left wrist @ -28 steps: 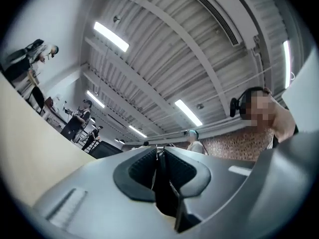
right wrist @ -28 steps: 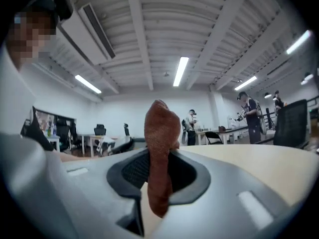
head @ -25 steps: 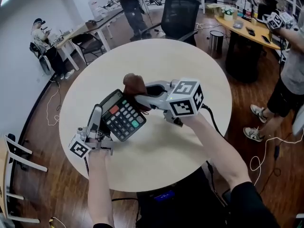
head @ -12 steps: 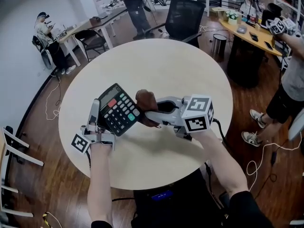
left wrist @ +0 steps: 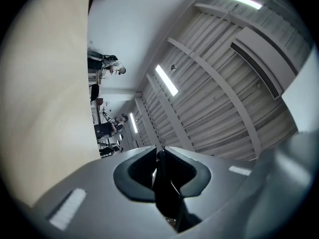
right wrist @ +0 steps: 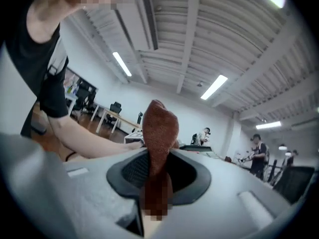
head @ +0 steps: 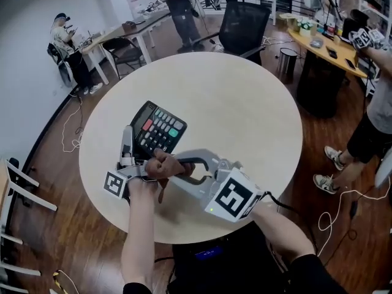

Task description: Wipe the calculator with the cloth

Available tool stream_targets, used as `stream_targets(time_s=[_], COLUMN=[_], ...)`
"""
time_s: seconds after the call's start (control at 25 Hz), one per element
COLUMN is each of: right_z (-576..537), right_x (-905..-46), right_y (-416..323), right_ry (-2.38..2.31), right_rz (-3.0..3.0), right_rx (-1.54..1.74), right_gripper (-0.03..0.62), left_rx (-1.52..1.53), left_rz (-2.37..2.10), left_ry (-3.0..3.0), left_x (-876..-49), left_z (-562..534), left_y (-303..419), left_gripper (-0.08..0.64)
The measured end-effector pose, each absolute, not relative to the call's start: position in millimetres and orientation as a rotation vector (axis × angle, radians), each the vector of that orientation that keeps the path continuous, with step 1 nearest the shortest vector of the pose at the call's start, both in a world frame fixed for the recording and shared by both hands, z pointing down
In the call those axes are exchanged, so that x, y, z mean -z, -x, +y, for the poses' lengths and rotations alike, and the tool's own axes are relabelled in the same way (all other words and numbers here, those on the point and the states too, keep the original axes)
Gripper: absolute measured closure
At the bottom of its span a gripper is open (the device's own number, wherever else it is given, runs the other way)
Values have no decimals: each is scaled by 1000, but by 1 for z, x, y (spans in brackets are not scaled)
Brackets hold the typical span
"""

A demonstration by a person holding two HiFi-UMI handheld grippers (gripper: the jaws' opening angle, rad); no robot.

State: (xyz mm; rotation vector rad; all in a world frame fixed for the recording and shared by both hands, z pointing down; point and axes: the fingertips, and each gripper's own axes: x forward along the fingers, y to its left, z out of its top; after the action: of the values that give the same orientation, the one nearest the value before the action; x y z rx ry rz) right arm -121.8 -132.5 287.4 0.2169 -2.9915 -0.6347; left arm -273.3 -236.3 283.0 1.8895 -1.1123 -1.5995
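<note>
A black calculator [head: 157, 129] with coloured keys is held tilted above the round table, its keys facing up. My left gripper [head: 127, 138] is shut on its left edge; in the left gripper view that edge shows as a thin dark sliver [left wrist: 162, 183] pinched between the jaws. My right gripper [head: 162, 166] points left and is shut on a bunched brown cloth [head: 163, 163], which sits just below the calculator's near edge, above my left hand. In the right gripper view the cloth [right wrist: 159, 126] sticks up from between the jaws.
The round beige table [head: 245, 109] spreads out beyond the calculator. A black office chair [head: 244, 20] stands at its far side. A person [head: 373, 109] stands to the right by a desk [head: 318, 41], and cables [head: 343, 204] lie on the wooden floor.
My right gripper has carried the cloth off the calculator's right side, down and leftward to beneath its near edge, rolling as it went. The calculator has turned and tipped in my left gripper.
</note>
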Motion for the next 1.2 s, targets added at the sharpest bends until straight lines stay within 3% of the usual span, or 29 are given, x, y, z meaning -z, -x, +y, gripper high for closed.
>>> stream_targets(time_s=[0.44,0.64,0.76,0.92,1.2], right_z=[-169,-239,-269,-275,-294], right_x=[-262,-266,-283,-304,-351], right_y=[93,47,17,11,35], right_ry=[-431,-790,-903,-830,-607], right_rz=[-3040,-2936,-2903,-2878,-2650], right_rx=[668,546,377,242,291], right_gripper=[505,505,505,505,505], left_rx=[1603,1543,1307,763,147], left_rz=[-935,-883,-803,-625,-494], left_ry=[-1925,-1931,-2069,-2280,-2402], left_x=[-273,-277,-286,-312,-357], left_z=[-231,-237,-243,-255,-275], left_y=[263,255,230,187,138], left_gripper=[508,508,508,508,506])
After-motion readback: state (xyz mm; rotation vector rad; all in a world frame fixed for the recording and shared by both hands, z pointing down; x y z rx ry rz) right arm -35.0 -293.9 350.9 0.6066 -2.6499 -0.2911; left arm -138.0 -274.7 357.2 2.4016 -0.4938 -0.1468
